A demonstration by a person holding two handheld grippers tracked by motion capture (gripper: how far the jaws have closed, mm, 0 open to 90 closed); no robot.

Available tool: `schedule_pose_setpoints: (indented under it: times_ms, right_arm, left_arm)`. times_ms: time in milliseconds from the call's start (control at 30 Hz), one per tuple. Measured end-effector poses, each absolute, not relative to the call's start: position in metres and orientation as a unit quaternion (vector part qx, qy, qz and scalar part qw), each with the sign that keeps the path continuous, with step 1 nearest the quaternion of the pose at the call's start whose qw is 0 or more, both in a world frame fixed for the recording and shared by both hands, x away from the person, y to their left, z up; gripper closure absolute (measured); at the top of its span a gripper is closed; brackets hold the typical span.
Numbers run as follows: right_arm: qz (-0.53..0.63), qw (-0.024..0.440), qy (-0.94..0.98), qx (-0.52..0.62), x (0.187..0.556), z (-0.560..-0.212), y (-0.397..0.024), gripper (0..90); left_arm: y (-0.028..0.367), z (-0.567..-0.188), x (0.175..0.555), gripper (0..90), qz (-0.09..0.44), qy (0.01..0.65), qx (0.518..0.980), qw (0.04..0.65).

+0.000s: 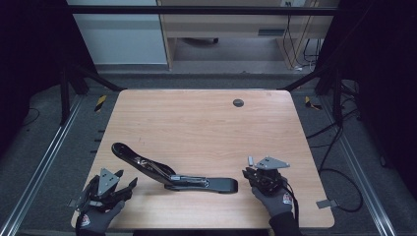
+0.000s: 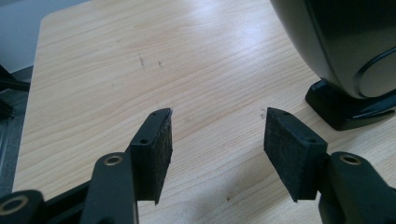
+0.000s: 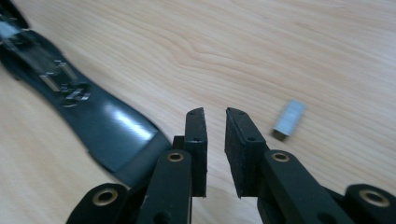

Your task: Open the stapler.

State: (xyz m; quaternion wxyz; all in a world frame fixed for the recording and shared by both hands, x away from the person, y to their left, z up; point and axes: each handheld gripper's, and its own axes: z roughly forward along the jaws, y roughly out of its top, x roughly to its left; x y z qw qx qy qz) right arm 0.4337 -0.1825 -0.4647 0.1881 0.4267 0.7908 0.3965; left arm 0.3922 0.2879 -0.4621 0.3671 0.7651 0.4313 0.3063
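Lying opened on table [image 1: 206, 123]: black stapler [image 1: 172, 174], both tools clear.

Your far half of table [image 1: 206, 118] open wood; only small dark grommet [image 1: 238, 103] near far edge. Opened stapler [image 1: 172, 174] sprawls across near middle, raised arm slanting toward near left corner, base pointing right: blocks straight path between your hands. Staple strip [image 3: 289, 120] lies loose just beside right gripper [image 3: 215, 116], near right edge. Left gripper [image 2: 217, 123] faces bare wood, stapler end close on its right.
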Motion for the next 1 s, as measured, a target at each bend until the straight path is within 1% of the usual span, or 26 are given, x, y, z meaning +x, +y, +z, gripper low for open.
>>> schedule_pose_setpoints:
  times_ms: [67,267,500,533,667,1000]
  right_arm:
    - [0.385,0.203,0.790,0.431,0.437,-0.464,-0.189,78.4]
    - [0.366,0.214,0.786,0.450,0.444,-0.464,-0.199,76.3]
    - [0.359,0.217,0.780,0.465,0.453,-0.465,-0.204,73.7]
    - [0.359,0.211,0.776,0.474,0.454,-0.464,-0.204,73.6]
    - [0.356,0.217,0.775,0.474,0.461,-0.464,-0.205,72.4]
    - [0.345,0.214,0.774,0.486,0.475,-0.465,-0.202,71.2]
  left_arm:
    - [0.288,-0.462,0.392,41.9,0.306,0.432,0.765,0.367]
    - [0.288,-0.463,0.394,41.3,0.303,0.435,0.766,0.364]
    - [0.291,-0.465,0.396,40.6,0.299,0.442,0.765,0.360]
    - [0.291,-0.465,0.396,40.6,0.299,0.442,0.765,0.360]
    - [0.290,-0.466,0.396,40.4,0.296,0.441,0.768,0.358]
    - [0.291,-0.468,0.397,40.3,0.290,0.446,0.768,0.357]
